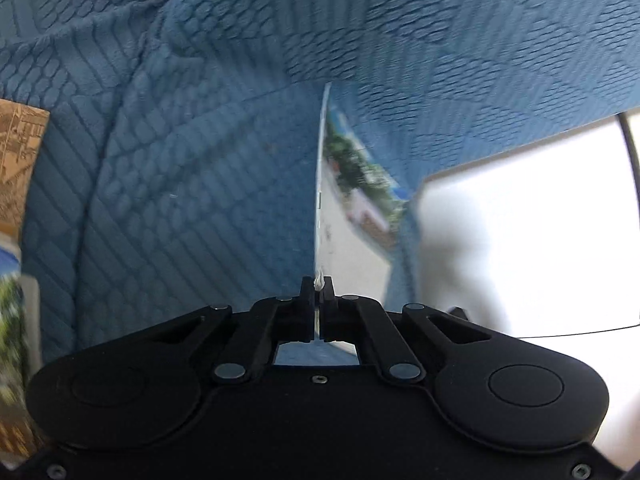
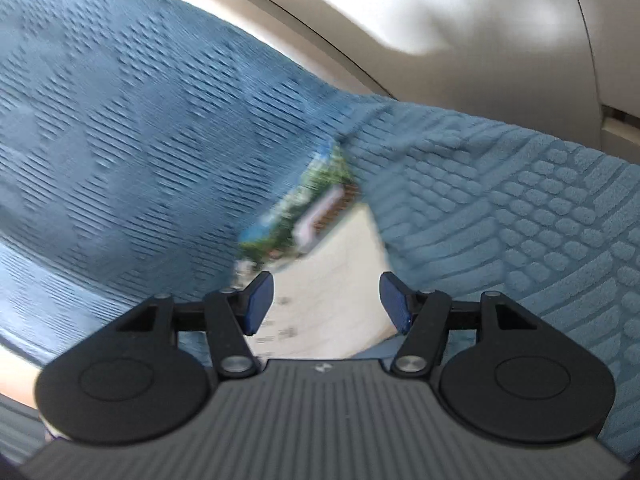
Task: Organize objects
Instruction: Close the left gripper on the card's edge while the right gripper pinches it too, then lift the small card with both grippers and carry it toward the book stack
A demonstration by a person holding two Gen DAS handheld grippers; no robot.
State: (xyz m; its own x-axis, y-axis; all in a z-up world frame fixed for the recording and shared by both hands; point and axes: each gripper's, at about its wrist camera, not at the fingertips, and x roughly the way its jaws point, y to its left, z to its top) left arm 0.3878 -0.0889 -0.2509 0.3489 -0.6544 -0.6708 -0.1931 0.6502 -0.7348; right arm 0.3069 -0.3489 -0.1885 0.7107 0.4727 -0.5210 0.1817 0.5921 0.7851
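Note:
A thin photo card (image 1: 348, 208) printed with trees, a white building and blue sky stands on edge in the left wrist view. My left gripper (image 1: 318, 280) is shut on its near edge, and the card runs away from the jaws over a blue textured blanket (image 1: 180, 160). In the right wrist view a card with the same print (image 2: 320, 248) lies face up on the blanket (image 2: 500, 220), just beyond and below my right gripper (image 2: 326, 292). Its blue pads (image 2: 260, 300) stand apart and do not press on the card. I cannot tell whether both views show one card.
A brown card with a line drawing (image 1: 20, 152) and a blurred green-printed card (image 1: 10, 320) lie at the left edge. A bright white surface (image 1: 540, 220) borders the blanket on the right. Smooth beige panels (image 2: 440, 20) rise behind the blanket.

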